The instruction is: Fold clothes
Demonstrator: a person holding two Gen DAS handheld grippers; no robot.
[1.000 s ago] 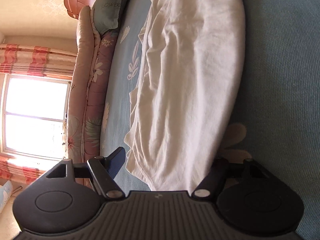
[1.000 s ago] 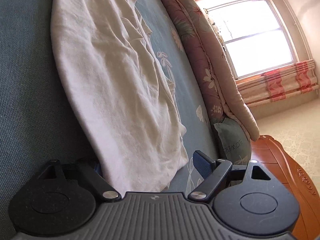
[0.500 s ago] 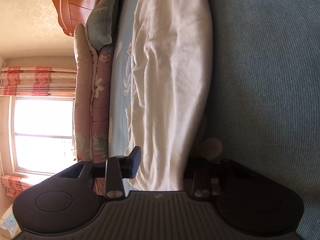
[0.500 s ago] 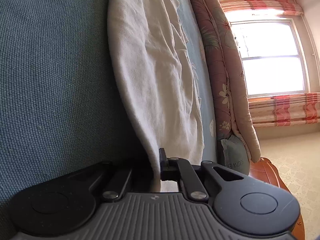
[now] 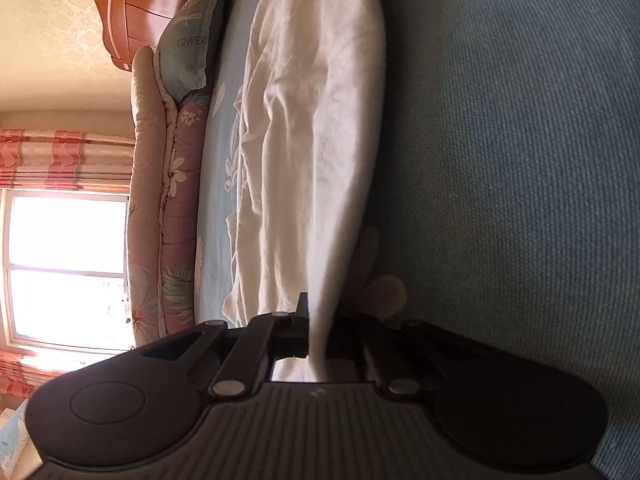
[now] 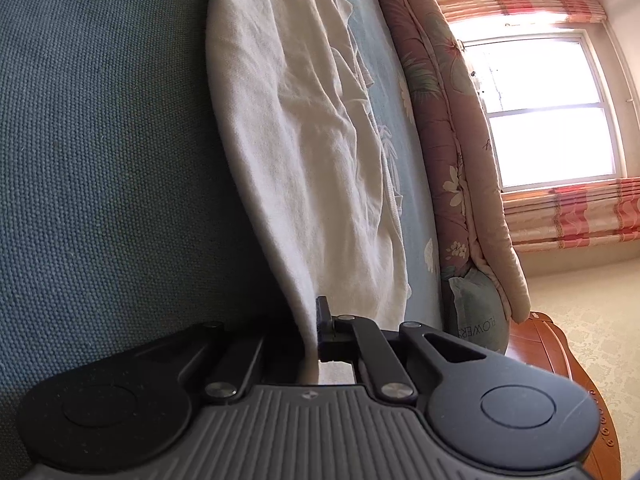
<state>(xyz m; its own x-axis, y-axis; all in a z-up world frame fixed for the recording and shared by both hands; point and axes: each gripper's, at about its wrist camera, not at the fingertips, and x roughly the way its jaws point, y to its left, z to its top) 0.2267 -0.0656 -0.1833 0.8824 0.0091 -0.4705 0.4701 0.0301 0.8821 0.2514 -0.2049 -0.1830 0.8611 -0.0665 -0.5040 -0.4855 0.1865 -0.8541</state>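
White cloth garment (image 5: 316,128) lies stretched along the blue bedsheet (image 5: 218,184), beside the rolled floral quilt (image 5: 160,208). Each end is pinched: the left gripper (image 5: 316,332) and the right gripper (image 6: 314,332) are both clamped on its edge.

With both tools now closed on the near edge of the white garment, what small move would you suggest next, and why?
Probably lift both ends together and carry the edge across toward the quilt. The left tool and right tool each pinch the white garment, which lies flat on the blue bedsheet, not yet folded over.
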